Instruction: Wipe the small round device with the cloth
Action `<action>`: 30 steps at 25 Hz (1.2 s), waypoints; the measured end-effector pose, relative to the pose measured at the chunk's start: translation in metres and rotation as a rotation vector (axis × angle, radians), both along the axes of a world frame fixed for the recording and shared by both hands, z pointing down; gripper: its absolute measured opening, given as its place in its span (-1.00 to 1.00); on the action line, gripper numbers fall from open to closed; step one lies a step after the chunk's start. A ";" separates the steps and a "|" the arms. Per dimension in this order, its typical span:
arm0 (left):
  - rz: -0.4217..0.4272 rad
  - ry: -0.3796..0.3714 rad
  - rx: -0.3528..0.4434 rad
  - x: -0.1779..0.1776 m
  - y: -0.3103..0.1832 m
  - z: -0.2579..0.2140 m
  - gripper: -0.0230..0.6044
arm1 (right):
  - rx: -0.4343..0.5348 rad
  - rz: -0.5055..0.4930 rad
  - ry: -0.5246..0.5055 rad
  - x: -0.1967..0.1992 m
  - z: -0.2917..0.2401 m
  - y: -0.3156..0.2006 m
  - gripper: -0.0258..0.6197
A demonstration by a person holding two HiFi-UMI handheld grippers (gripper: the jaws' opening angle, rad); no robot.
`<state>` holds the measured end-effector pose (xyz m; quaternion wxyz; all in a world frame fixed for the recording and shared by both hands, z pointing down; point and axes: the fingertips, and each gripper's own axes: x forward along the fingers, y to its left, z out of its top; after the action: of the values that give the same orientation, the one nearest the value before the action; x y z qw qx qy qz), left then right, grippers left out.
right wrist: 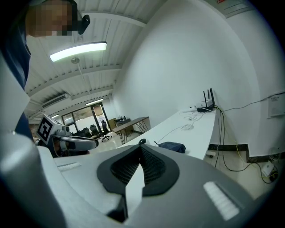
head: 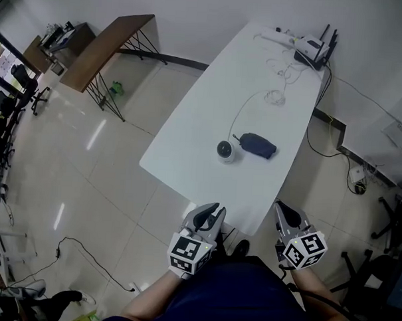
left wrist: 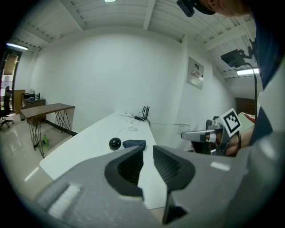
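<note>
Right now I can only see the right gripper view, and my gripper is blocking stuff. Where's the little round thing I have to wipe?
Observer: In the head view, the small round device sits on the white table, just left of the dark blue cloth.
Operator: Are they touching?
Observer: No. The left gripper view shows a thin strip of table between them.
Operator: Is my other gripper open?
Observer: Yes. The left gripper has its jaws a little apart, with nothing between them.
</note>
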<state>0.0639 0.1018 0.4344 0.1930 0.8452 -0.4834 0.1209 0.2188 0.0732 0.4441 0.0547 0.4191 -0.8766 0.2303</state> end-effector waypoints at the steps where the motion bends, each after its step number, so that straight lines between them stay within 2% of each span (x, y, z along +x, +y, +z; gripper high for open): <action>1: 0.015 0.002 -0.001 -0.002 -0.005 0.003 -0.70 | -0.004 0.012 0.006 -0.002 0.002 -0.004 -0.91; 6: 0.084 0.026 0.014 -0.019 -0.041 0.007 -0.70 | -0.019 0.083 0.049 -0.016 0.004 -0.030 -0.91; 13: 0.144 0.053 0.009 -0.059 -0.091 0.018 -0.65 | -0.024 0.079 0.184 -0.046 0.007 -0.068 -0.91; 18: 0.181 0.048 -0.009 -0.076 -0.120 0.035 -0.63 | -0.061 0.123 0.230 -0.046 0.020 -0.106 -0.90; 23: 0.156 0.064 -0.054 -0.079 -0.138 0.051 -0.60 | -0.085 0.115 0.274 -0.035 0.038 -0.146 -0.88; 25: 0.146 0.061 -0.068 -0.079 -0.143 0.055 -0.58 | -0.091 0.092 0.290 -0.035 0.047 -0.162 -0.74; 30: 0.121 0.073 -0.138 -0.068 -0.149 0.061 -0.42 | -0.133 0.012 0.341 -0.031 0.079 -0.198 -0.56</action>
<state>-0.0039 -0.0472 0.4952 0.2609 0.8614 -0.4147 0.1344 0.1874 -0.1248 0.5235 0.2287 0.4525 -0.8350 0.2138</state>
